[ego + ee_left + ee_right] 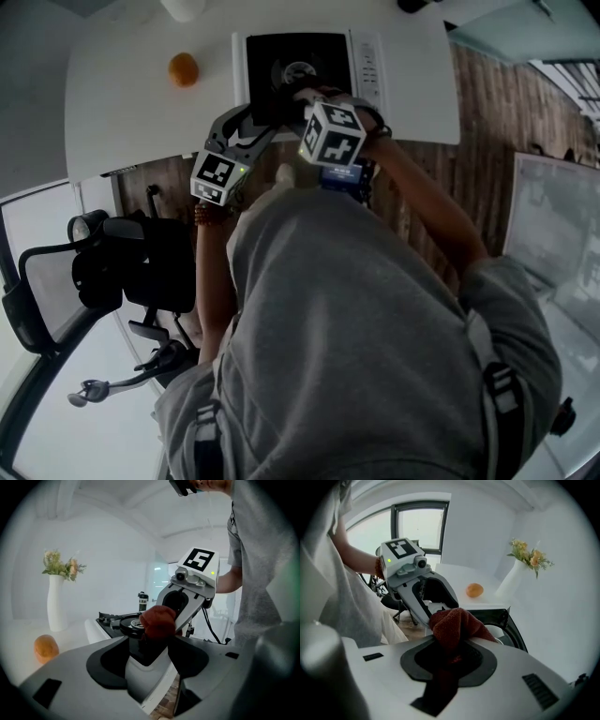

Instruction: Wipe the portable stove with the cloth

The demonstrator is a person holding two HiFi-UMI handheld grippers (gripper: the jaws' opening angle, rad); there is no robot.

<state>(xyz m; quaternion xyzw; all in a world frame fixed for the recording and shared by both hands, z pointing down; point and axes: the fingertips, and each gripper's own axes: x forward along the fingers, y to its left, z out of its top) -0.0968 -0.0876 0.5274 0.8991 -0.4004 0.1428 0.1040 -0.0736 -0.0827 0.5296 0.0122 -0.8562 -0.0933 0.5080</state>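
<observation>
The portable stove [281, 58], white with a black top, sits on the white table [122, 112] straight ahead. My right gripper [452, 644] is shut on a bunched red-brown cloth [457, 623] and holds it down on the stove's black top by the round burner [130, 623]. My left gripper [152, 656] stands wide at the stove's near edge. The white rim [150, 674] fills the gap between its pads, so it grips the stove. In the head view the right gripper's marker cube [333, 133] hides the cloth.
An orange [184, 69] lies on the table left of the stove. A white vase with flowers [56, 606] stands beyond it, and a small dark bottle [142, 601] behind the stove. A black office chair [122, 267] is at my left over the wooden floor.
</observation>
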